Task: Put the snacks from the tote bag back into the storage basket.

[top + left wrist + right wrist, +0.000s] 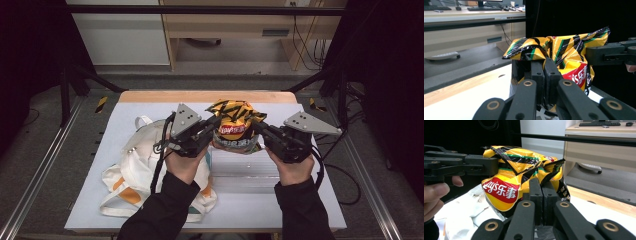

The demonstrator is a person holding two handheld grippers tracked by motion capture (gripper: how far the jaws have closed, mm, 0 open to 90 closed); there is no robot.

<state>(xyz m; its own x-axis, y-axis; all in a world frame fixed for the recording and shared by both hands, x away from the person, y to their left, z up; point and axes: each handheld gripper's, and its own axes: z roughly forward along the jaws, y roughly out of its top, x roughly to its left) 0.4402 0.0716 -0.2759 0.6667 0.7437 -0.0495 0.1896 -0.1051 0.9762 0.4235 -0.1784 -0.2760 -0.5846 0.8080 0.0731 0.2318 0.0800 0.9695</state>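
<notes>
Two hand-held grippers pinch a chip bag above the table.

The crinkled yellow-and-black foil chip bag with a red logo [233, 126] hangs between the black left gripper [209, 131] and the black right gripper [261, 129], each clamped tight on one top edge. Just beside the left forearm lies a cream canvas tote bag with orange patches [131, 170] on the pale sheet-covered table [310, 200]. Both sleeves are dark.
</notes>
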